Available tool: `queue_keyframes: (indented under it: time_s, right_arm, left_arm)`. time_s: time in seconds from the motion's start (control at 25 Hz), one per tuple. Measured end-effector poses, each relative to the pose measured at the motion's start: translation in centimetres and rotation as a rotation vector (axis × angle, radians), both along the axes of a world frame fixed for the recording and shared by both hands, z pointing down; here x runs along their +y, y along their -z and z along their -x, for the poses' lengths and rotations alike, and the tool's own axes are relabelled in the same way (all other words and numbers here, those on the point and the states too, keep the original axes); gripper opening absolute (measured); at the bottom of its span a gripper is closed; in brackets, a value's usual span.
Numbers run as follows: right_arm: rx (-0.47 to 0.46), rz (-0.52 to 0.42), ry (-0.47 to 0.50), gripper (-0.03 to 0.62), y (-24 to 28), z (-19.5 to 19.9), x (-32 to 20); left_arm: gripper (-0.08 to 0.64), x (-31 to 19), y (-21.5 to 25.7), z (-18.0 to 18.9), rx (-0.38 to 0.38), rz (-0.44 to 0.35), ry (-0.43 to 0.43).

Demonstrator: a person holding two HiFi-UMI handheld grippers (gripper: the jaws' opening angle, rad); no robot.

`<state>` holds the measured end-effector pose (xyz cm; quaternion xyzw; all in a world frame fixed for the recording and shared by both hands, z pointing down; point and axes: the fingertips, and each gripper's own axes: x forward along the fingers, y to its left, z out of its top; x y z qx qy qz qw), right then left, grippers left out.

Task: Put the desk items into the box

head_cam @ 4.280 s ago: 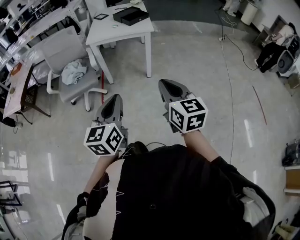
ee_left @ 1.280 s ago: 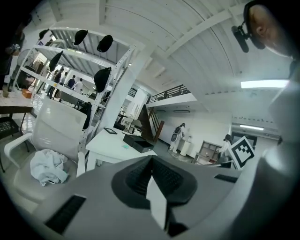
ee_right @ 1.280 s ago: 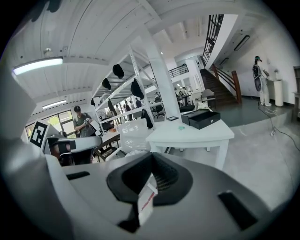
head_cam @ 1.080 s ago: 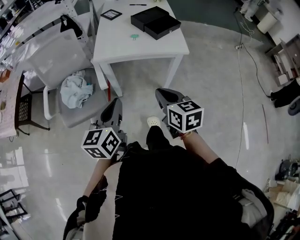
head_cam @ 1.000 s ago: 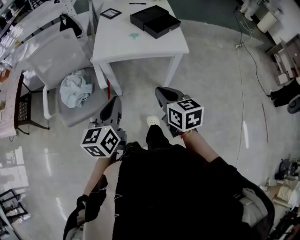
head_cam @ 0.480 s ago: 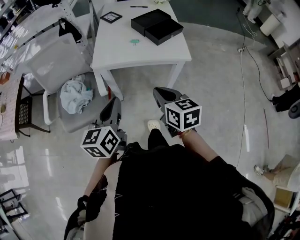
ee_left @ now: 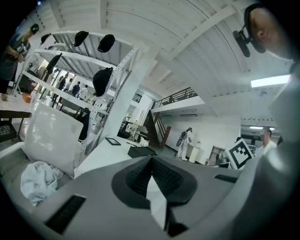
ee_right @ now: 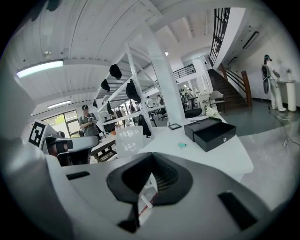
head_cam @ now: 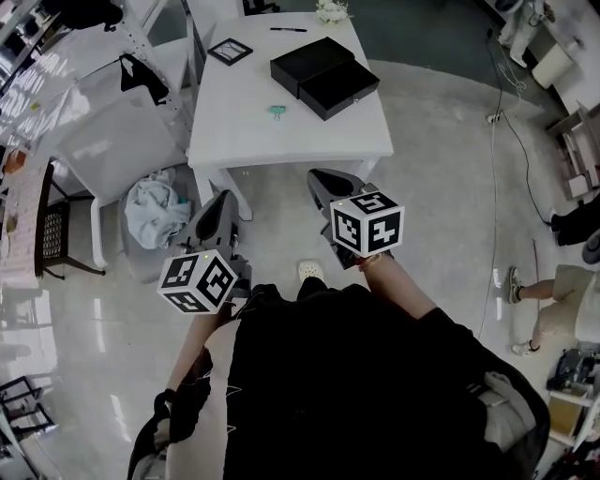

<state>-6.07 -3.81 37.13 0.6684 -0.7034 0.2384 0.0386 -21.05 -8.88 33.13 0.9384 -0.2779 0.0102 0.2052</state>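
Judging by the layout, barely begun, with nothing visibly packed. Standing on the floor short of the white counter [head_cam: 281, 141], with left gripper [head_cam: 223, 199] and right gripper [head_cam: 321, 178] both held out in front and low, well apart from everything on top. Fingers of each pressed together tip to tip, with nothing caught between them in either gripper view. Lying loose on the counter: a teal clip [head_cam: 277, 112] near the middle, just in front of the black box [head_cam: 324, 75]; a square frame [head_cam: 229, 51] toward the far left corner; a pen [head_cam: 288, 29] near the far edge; a small white object [head_cam: 330, 11] beyond that, too small to name. Unclear from here about the black box: perhaps two halves side by side, perhaps a case with its tray slid out; inside not visible. Left to do, on this reading: close in on the counter, open the fingers, pick up each loose piece in turn and set it in the box. Off to the left, a chair [head_cam: 112, 141] with a crumpled cloth [head_cam: 155, 208] on the seat, probably no part of the job as worded.
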Motion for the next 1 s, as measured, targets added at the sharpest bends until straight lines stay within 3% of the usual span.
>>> queue_keyframes:
  time_s: [0.64,1.0]
  right_arm:
    - [0.031,-0.033,0.089,0.003,1.5,-8.0,-10.4]
    - [0.018,0.010,0.169,0.003,-1.5,-9.1,-13.6]
  left_arm:
    - [0.011,-9.2,1.5,-7.2,0.029,-0.033,0.096]
    - [0.011,-11.6,-0.9,-8.7,0.029,-0.001,0.150]
